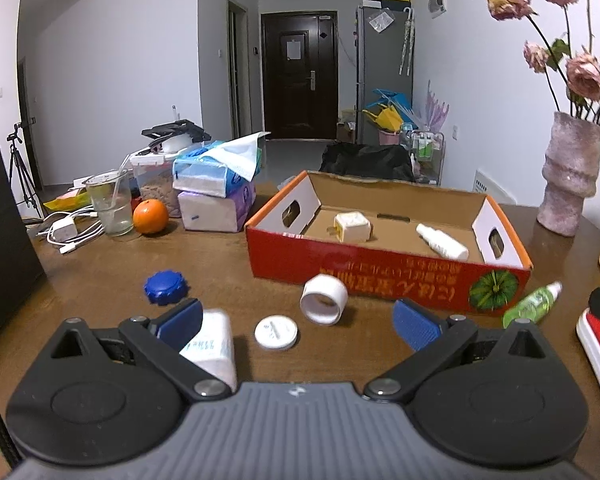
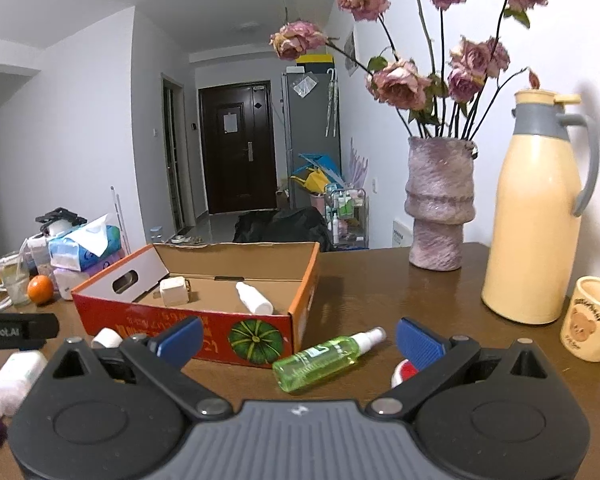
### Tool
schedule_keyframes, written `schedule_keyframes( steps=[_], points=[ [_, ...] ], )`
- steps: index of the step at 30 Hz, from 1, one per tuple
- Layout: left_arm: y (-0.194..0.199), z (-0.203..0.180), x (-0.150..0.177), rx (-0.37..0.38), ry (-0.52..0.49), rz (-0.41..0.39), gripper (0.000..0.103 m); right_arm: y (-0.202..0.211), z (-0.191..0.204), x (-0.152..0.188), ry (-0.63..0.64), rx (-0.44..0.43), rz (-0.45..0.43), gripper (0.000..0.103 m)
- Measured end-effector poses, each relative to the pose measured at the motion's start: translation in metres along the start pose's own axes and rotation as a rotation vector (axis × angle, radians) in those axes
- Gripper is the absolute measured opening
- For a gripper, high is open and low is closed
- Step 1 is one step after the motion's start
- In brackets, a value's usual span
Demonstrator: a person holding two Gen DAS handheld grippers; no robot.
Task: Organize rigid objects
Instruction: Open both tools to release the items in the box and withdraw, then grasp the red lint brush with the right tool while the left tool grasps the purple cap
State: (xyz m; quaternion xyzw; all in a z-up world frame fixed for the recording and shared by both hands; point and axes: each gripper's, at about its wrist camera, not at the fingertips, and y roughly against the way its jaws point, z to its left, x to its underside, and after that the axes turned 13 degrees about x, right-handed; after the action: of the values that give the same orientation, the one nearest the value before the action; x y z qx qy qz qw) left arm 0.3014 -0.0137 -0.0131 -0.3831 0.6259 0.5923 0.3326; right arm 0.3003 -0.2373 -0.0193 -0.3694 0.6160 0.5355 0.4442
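Fingers of the left gripper (image 1: 298, 322) are standing wide apart above the brown table (image 1: 92, 280), with a white round lid (image 1: 276, 333) and a tipped white cup (image 1: 324, 299) lying between them, a white bottle (image 1: 212, 344) touching the left pad and the red cardboard box (image 1: 380, 276) sitting just beyond. Seen from the right wrist, the right gripper (image 2: 299, 340) is likewise gaping, empty, over a green spray bottle (image 2: 324, 358) that is lying beside the box's near corner, with bare tabletop running right toward the cream jug (image 2: 534, 220) and mug (image 2: 590, 320).

The white bottle (image 1: 214, 344) sits blurred, partly hidden behind the left gripper's (image 1: 298, 322) fingers (image 1: 182, 318).
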Motion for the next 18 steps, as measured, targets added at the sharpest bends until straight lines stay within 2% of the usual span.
schedule_keyframes(
  steps=[12, 18],
  points=[
    [0.028, 0.011, 0.035, -0.02, -0.008, 0.042, 0.103, 0.013, -0.036, 0.031, 0.048, 0.022, 0.067, 0.103],
    [0.033, 0.02, 0.049, -0.041, 0.0, 0.075, 0.103, 0.004, -0.054, 0.046, 0.116, 0.072, 0.109, 0.103]
  ],
)
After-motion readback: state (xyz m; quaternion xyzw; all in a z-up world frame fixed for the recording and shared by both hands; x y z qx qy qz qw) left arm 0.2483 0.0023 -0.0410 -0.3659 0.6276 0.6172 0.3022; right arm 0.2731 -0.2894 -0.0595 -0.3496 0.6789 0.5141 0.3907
